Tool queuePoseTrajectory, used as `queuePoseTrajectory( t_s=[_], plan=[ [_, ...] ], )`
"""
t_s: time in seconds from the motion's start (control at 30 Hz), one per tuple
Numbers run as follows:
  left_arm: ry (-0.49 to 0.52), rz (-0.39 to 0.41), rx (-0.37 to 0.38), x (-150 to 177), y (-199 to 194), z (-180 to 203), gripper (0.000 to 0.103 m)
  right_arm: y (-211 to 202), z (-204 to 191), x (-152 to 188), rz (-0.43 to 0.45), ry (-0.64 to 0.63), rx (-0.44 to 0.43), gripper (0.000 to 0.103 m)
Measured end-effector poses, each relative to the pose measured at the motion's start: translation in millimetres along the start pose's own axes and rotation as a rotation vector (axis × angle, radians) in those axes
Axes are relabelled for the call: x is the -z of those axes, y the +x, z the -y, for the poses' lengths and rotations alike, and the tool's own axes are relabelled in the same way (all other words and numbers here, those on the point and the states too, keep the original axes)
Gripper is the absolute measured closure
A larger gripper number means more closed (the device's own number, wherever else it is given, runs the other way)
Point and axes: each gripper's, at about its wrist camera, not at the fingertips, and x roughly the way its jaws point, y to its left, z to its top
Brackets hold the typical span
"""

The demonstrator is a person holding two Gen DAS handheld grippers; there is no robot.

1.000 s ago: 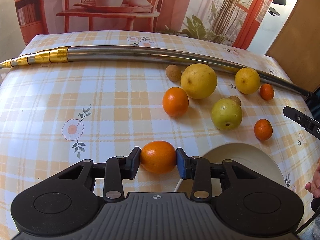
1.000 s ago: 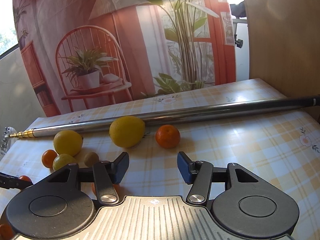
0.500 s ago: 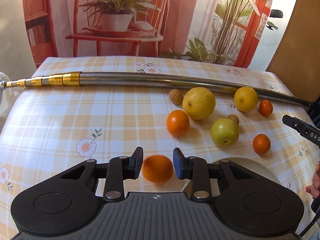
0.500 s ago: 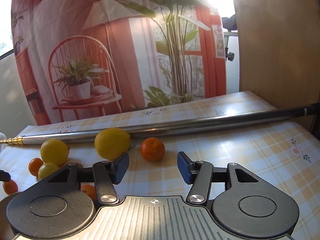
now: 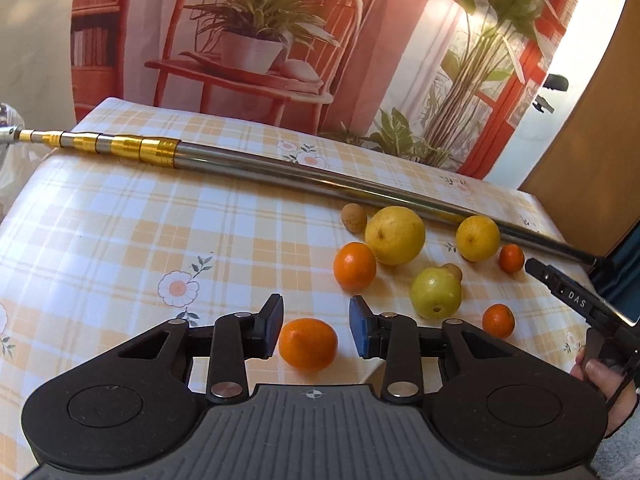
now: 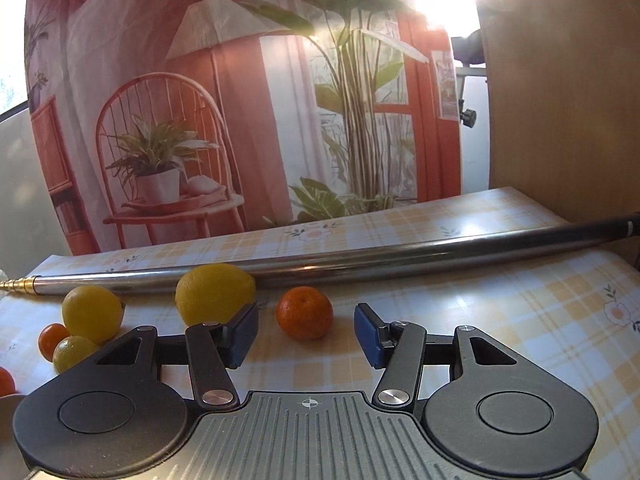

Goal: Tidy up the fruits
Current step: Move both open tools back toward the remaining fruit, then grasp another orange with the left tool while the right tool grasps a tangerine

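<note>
So the left gripper (image 5: 313, 330) is sitting spread apart around a round orange mandarin (image 5: 308, 344), pads on either side but not touching it; looks to me like it's lining up a grab or just letting go, can't say which. That mandarin is resting on the yellow-checked surface (image 5: 120, 248), on the near side of the long steel telescopic pole (image 5: 320, 178). The right gripper (image 6: 305, 330) is also hanging spread, with another small orange mandarin (image 6: 305, 312) framed between its fingers, just short of the pole. Probably sizing it up next.
</note>
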Motion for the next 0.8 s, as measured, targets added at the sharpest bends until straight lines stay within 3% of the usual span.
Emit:
queuePoseTrajectory(
  t_s=[0.13, 0.23, 0.47, 0.6, 0.63, 0.67, 0.8],
  plan=[
    [-0.051, -0.029, -0.026, 1, 4, -13, 0.056, 1, -1, 1, -0.008, -0.001, -0.003, 0.053],
    [-0.089, -0.057, 0.002, 1, 11, -14, 0.051, 0, 0, 2, -0.009, 0.007, -0.003, 0.053],
    [-0.049, -0.12, -0.019, 13, 30, 0, 0.05, 0, 0, 3, -0.012, 0.002, -0.009, 0.053],
    [0.004, -0.107, -0.058, 16, 34, 5, 0.053, -1, -4, 4, -0.015, -0.014, -0.014, 0.053],
    [0.007, -0.102, -0.06, 15, 34, 5, 0.061, -1, -4, 4, -0.016, -0.016, -0.014, 0.053],
    [0.009, -0.1, -0.053, 15, 35, 4, 0.063, -1, -4, 4, -0.016, -0.018, -0.014, 0.053],
    [0.05, -0.081, -0.072, 16, 32, 10, 0.063, -1, -5, 4, -0.016, -0.017, -0.015, 0.053]
  ],
)
